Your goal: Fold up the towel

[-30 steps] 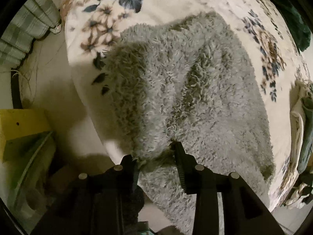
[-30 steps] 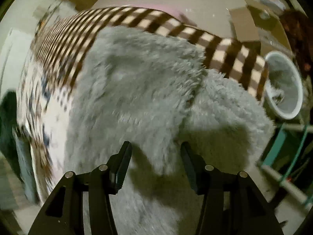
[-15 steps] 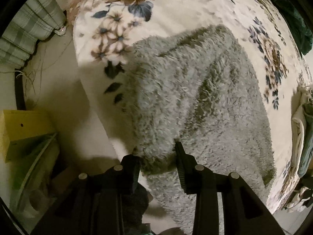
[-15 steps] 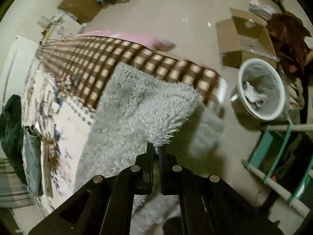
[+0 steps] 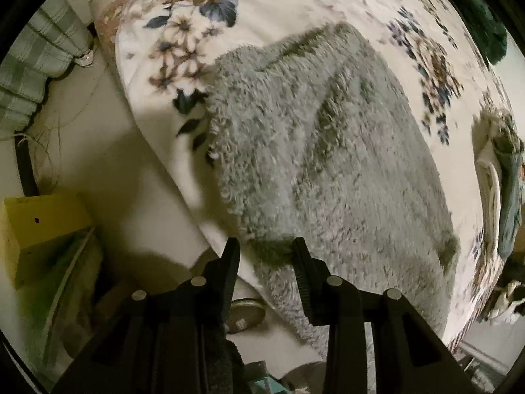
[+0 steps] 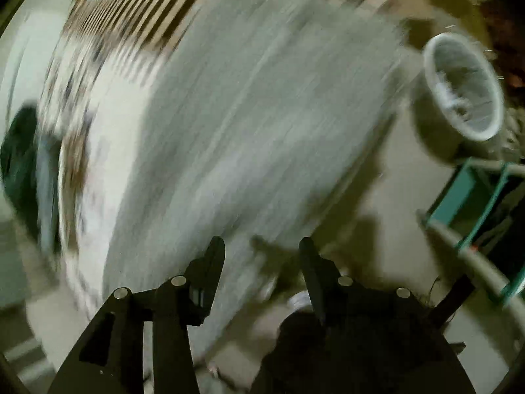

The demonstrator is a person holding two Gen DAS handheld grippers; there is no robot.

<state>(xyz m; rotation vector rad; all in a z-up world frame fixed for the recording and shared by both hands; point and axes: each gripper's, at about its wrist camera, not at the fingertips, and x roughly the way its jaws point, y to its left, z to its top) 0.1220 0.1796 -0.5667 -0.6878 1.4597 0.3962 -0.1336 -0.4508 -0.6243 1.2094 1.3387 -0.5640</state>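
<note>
A shaggy grey towel (image 5: pixel 328 164) lies on the floral bed cover (image 5: pixel 295 10), folded with a ridge down its middle and its near end hanging over the bed edge. My left gripper (image 5: pixel 265 249) is open, and the towel's near corner sits between its fingers, closer to the right finger. In the right wrist view everything is streaked by motion blur. The towel (image 6: pixel 246 115) fills the middle there. My right gripper (image 6: pixel 262 246) stands open just above the towel's near edge, holding nothing.
A brown checked blanket (image 6: pixel 131 16) covers the far bed end. A white bin (image 6: pixel 462 85) and a teal frame (image 6: pixel 459 197) stand on the floor at right. A yellow box (image 5: pixel 39 223), plaid fabric (image 5: pixel 29 72) and piled clothes (image 5: pixel 508 197) flank the bed.
My right gripper was open, then shut on a lifted towel corner half a second ago, and has now let go and dropped back low. The left view shifted only slightly.
</note>
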